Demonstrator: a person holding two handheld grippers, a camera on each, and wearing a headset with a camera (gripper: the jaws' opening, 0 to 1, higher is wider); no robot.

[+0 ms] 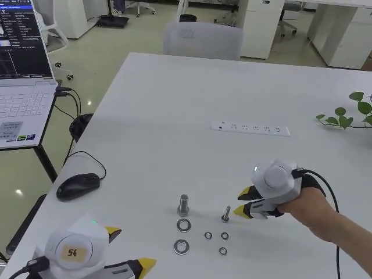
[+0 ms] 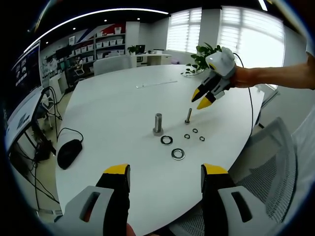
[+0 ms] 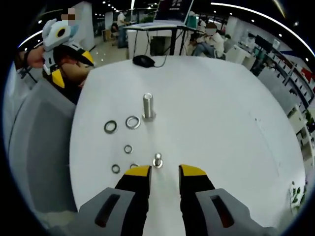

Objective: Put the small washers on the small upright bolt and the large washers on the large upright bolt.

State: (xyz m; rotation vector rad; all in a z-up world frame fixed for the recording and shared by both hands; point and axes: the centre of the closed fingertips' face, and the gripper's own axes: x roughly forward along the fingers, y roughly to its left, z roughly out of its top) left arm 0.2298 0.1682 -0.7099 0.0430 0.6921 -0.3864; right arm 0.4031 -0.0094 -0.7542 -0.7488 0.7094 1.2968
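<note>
The large upright bolt and the small upright bolt stand on the white table, both bare. Two large washers lie flat in front of the large bolt. Three small washers lie in front of the small bolt. My right gripper is open and empty, its tips just right of the small bolt, which stands a little ahead of the gap. My left gripper hovers open and empty at the table's near edge, well short of the washers.
A black mouse with its cable lies at the table's left edge. A white power strip lies farther back, a plant at the right edge. A laptop stands on a side stand to the left, a chair beyond the table.
</note>
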